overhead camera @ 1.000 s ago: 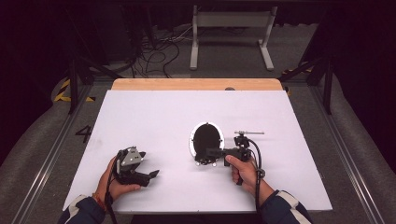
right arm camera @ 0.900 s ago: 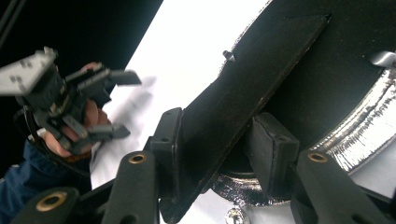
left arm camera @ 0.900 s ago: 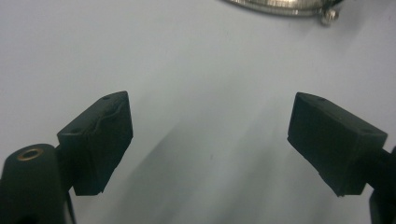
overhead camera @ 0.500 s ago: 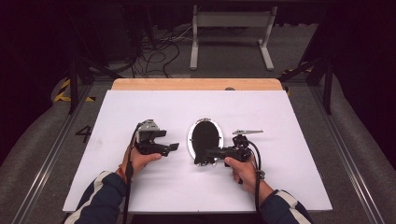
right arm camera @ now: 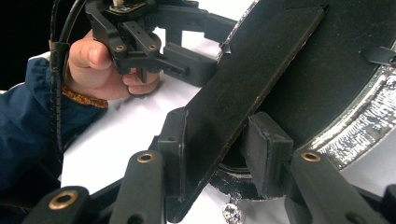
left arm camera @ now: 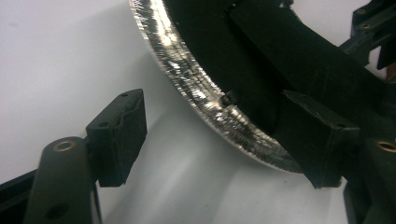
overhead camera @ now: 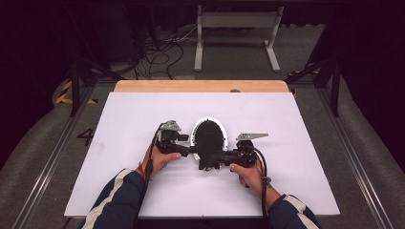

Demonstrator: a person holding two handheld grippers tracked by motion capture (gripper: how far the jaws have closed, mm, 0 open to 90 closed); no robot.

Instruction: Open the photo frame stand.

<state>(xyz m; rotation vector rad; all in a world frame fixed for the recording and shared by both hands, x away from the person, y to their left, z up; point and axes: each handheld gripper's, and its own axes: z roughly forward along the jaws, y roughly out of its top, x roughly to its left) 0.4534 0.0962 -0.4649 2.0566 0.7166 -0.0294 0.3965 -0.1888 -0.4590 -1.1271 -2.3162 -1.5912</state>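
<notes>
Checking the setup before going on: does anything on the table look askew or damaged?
Nothing looks damaged or spilled. The black strap of the oval silver-rimmed piece stands up between the right gripper's jaws. The left gripper, jaws just closing, straddles the rim without pressing it.

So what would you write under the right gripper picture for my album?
The right gripper pinches a flat black strap over a silver-rimmed oval frame while the left gripper reaches in.

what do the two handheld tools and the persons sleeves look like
Both the left tool and the right tool are black with brass-coloured pivot pins, a grey three-cornered plate on top and a trailing black cable. The sleeves are dark navy with white stripes; the left wrist wears an orange band.
</notes>
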